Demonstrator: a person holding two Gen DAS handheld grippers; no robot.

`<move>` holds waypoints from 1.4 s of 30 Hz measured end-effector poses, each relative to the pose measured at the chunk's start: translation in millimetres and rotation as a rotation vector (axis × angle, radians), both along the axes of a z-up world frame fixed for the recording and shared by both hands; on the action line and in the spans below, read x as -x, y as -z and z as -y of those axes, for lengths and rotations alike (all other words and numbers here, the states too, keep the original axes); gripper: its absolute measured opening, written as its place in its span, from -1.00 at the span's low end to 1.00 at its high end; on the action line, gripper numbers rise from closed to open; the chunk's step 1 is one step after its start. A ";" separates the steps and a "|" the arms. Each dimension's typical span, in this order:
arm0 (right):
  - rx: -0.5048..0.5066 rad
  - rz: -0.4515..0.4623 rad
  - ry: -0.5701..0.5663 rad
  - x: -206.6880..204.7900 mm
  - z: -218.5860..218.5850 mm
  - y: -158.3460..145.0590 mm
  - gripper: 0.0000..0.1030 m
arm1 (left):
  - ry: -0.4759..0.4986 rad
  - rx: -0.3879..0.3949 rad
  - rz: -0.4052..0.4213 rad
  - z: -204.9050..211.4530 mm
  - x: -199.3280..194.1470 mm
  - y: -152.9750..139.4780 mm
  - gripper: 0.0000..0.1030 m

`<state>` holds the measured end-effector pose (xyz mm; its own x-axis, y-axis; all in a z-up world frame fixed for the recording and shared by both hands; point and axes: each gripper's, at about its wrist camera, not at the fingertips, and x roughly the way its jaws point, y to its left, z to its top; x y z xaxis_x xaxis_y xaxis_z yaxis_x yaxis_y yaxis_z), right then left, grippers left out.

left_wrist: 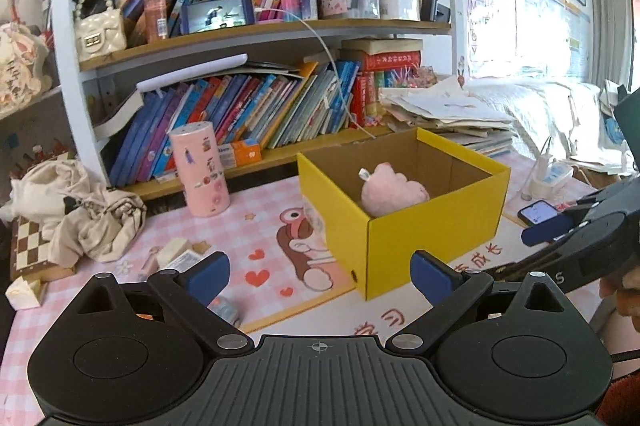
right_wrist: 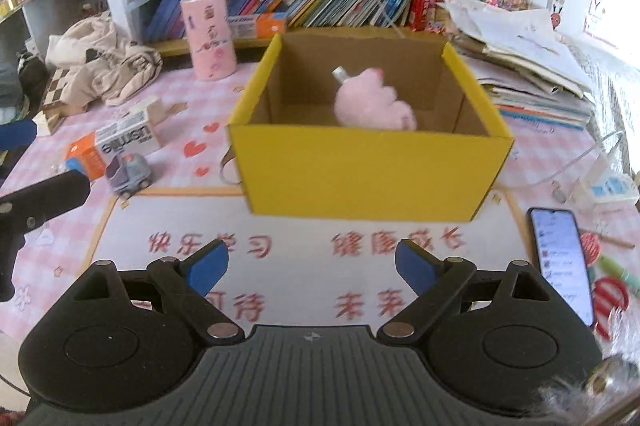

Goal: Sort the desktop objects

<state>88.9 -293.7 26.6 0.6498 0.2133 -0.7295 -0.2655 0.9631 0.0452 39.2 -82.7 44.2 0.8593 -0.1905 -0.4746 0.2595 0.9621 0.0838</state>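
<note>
A yellow cardboard box point(right_wrist: 368, 170) stands open on the pink desk mat, with a pink plush toy point(right_wrist: 372, 102) lying inside it. My right gripper point(right_wrist: 312, 266) is open and holds nothing, hanging over the mat in front of the box. My left gripper point(left_wrist: 320, 278) is open too, facing the box's point(left_wrist: 416, 238) near left corner; the plush point(left_wrist: 394, 192) shows over the rim. A small grey toy car point(right_wrist: 128, 172) sits left of the box, beside a white carton point(right_wrist: 128, 138) and an orange carton point(right_wrist: 82, 156). A pink cylinder point(right_wrist: 210, 36) stands upright farther back.
A crammed bookshelf point(left_wrist: 256, 26) runs behind the desk. Crumpled beige cloth point(left_wrist: 80, 214) lies on a checkered board at the left. A lit phone point(right_wrist: 562, 262) lies right of the mat. Stacked papers point(right_wrist: 520, 58) and a power strip point(right_wrist: 608, 186) sit at the right.
</note>
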 end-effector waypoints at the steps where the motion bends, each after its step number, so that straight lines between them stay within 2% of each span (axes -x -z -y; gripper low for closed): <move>1: -0.002 -0.005 0.002 2.6 -3.6 1.2 0.76 | -0.003 0.003 -0.003 -3.4 2.1 0.8 0.91; 8: -0.008 -0.034 0.003 14.9 -29.4 8.7 0.76 | -0.031 0.025 -0.031 -29.1 17.9 6.9 0.91; 23: -0.026 -0.084 -0.009 39.9 -67.8 24.7 0.76 | -0.046 0.000 -0.085 -63.4 43.6 19.1 0.91; 30: -0.001 -0.113 -0.066 48.7 -89.5 31.1 0.76 | -0.075 0.000 -0.107 -75.1 53.7 25.1 0.91; 42: 0.031 -0.108 -0.141 51.7 -114.9 30.7 0.76 | -0.143 0.020 -0.105 -95.1 59.4 25.7 0.91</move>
<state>37.1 -178.8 -4.1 0.5325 0.2728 -0.8012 -0.3933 0.9180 0.0512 -20.2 12.4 18.5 0.8242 -0.0803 -0.5607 0.1262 0.9910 0.0436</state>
